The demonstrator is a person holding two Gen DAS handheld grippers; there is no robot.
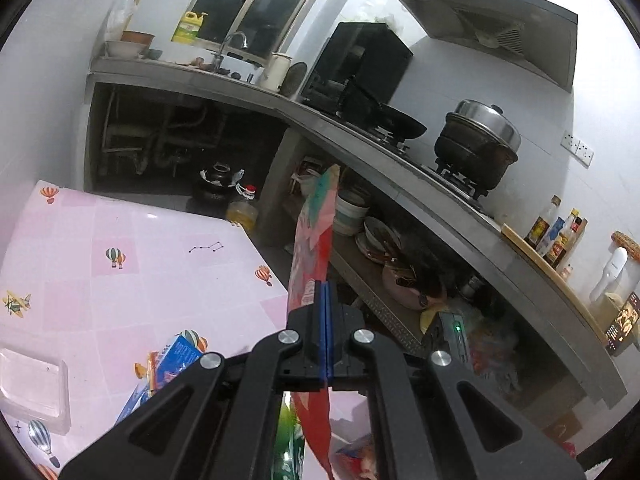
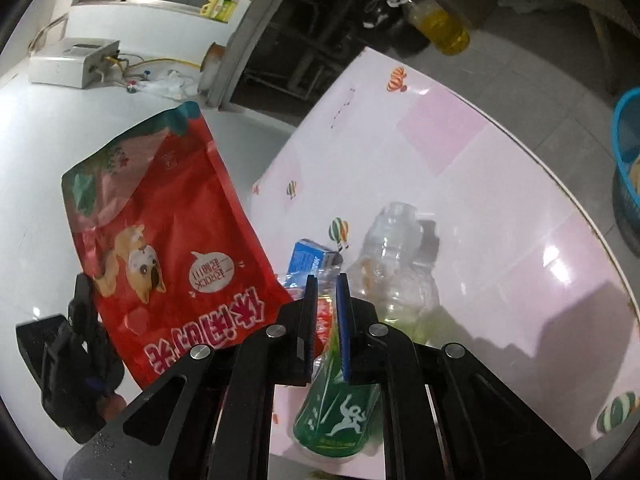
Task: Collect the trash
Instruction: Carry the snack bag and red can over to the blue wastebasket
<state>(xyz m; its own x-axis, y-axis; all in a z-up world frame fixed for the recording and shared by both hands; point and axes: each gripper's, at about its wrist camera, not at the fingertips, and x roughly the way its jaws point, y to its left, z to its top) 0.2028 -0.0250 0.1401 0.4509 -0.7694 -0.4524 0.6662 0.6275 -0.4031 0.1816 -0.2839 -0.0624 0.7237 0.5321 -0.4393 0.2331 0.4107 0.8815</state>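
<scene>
My left gripper (image 1: 325,286) is shut on a red snack bag (image 1: 314,248) and holds it edge-on above the pink table (image 1: 120,264). In the right wrist view the same red bag (image 2: 168,240) hangs at the left, held by the left gripper (image 2: 82,292). My right gripper (image 2: 326,280) is shut on a green-labelled plastic bottle (image 2: 340,416), held just above the table (image 2: 480,220). A clear plastic bottle (image 2: 394,264) and a blue carton (image 2: 314,258) lie just beyond it. The blue carton (image 1: 176,354) also shows in the left wrist view.
A clear plastic tray (image 1: 32,384) lies at the table's left edge. A kitchen counter (image 1: 360,152) with pots and a stove runs along the right. A blue basket (image 2: 628,168) stands on the floor right of the table. An oil bottle (image 2: 440,24) stands beyond the table.
</scene>
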